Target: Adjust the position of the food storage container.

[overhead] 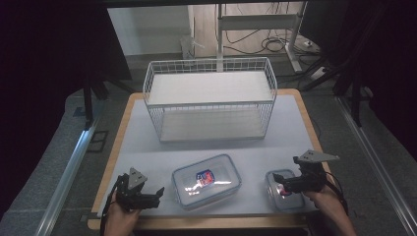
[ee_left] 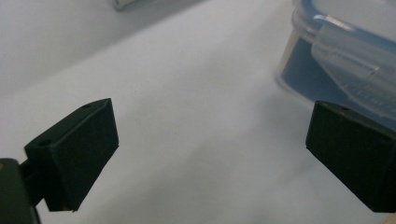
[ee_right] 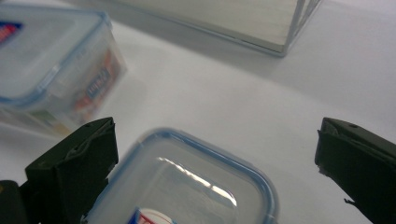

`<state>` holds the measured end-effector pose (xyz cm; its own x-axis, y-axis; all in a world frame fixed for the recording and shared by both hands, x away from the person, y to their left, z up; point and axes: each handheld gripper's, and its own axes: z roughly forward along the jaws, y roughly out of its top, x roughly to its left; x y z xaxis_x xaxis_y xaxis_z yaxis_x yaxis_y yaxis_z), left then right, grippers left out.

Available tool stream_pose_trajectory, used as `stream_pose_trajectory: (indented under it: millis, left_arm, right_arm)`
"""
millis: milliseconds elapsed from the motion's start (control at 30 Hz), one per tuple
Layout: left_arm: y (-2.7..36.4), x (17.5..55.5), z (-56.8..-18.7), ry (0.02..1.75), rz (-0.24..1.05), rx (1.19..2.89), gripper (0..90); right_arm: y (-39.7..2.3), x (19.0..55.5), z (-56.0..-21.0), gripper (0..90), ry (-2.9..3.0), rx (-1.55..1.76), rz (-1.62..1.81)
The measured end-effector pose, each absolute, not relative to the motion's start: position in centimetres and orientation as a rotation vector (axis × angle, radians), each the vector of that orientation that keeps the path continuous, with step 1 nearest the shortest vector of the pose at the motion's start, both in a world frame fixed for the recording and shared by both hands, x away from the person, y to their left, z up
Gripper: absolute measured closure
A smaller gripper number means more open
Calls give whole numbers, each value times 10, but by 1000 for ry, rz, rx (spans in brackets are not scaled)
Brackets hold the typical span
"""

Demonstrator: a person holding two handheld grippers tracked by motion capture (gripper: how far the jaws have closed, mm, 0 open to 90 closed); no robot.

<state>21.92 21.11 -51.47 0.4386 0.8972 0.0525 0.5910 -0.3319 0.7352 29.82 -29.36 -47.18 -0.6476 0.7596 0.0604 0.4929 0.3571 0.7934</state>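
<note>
A large clear lidded container with a blue rim and a red-blue label lies near the table's front middle. Its corner and clasp, the large container, show at the upper right of the left gripper view. A small clear container sits at the front right; the small container lies low between the right jaws. My left gripper rests open just left of the large container, over bare white table. My right gripper hovers open over the small container, pads apart from it. The large container lies beyond.
A white wire basket stands at the back middle of the white table mat; its lower corner, the wire basket, shows in the right gripper view. A wooden table edge borders the mat. Dark floor, rails and cables surround the table.
</note>
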Motion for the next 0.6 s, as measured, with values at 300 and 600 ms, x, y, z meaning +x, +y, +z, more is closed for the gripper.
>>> stream_pose_trajectory:
  millis: [300, 600]
  left_arm:
    - [218, 218, -512, 1258, 610, 1995, 65]
    - [203, 218, -513, 1205, 571, 2035, 63]
  right_arm:
    - [-290, 298, -477, 0, 2358, 1077, 1175]
    - [-289, 298, -478, 68, 2373, 1056, 1162]
